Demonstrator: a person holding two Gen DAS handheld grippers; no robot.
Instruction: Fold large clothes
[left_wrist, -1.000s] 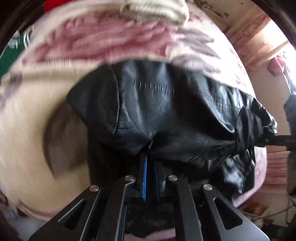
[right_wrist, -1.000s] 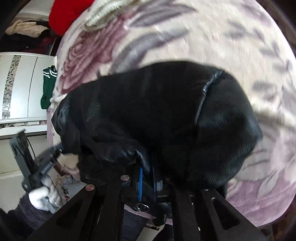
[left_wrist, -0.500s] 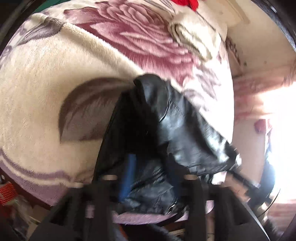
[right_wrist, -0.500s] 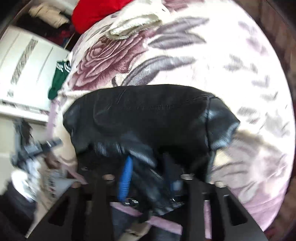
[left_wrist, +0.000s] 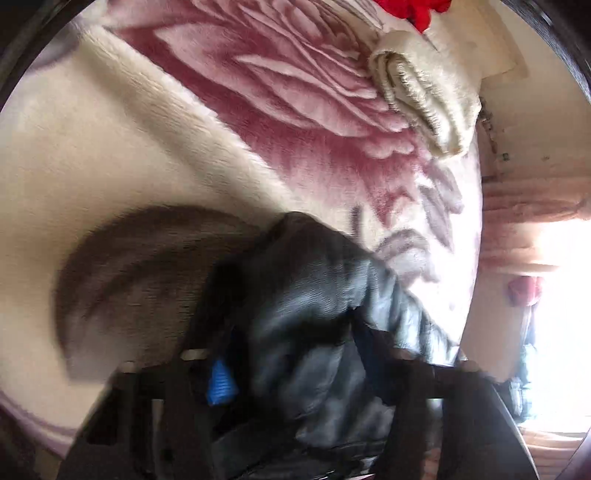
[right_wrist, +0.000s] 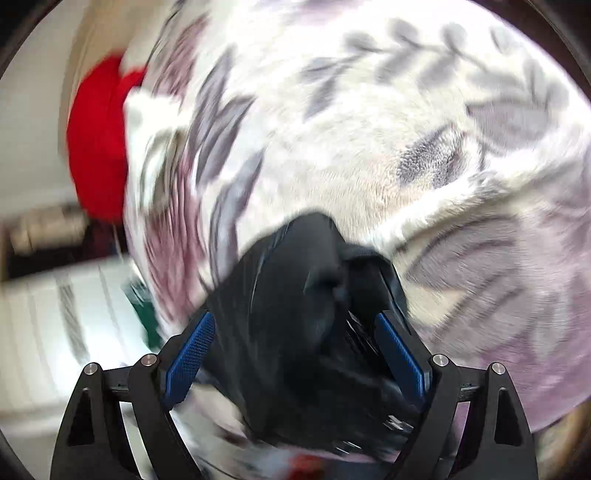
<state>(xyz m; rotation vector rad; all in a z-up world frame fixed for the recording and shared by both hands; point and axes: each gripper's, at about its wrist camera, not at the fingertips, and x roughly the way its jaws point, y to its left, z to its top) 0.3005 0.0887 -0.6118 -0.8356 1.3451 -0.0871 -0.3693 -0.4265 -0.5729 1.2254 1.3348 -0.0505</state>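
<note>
I see the black leather jacket (right_wrist: 310, 317) bunched at the near edge of the floral blanket (right_wrist: 388, 177); my right gripper (right_wrist: 295, 354) is opening, jacket loose between its pads; my left gripper (left_wrist: 295, 369) looks spread around it, though blurred; the bundle runs away from both.

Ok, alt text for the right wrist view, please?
The right gripper, its jaws opening, straddles a bunched black jacket lying on a floral fleece blanket. Something red sits at the blanket's far left edge; the picture is motion-blurred.

Daylit, window glare, motion blur, fisheye warp
</note>
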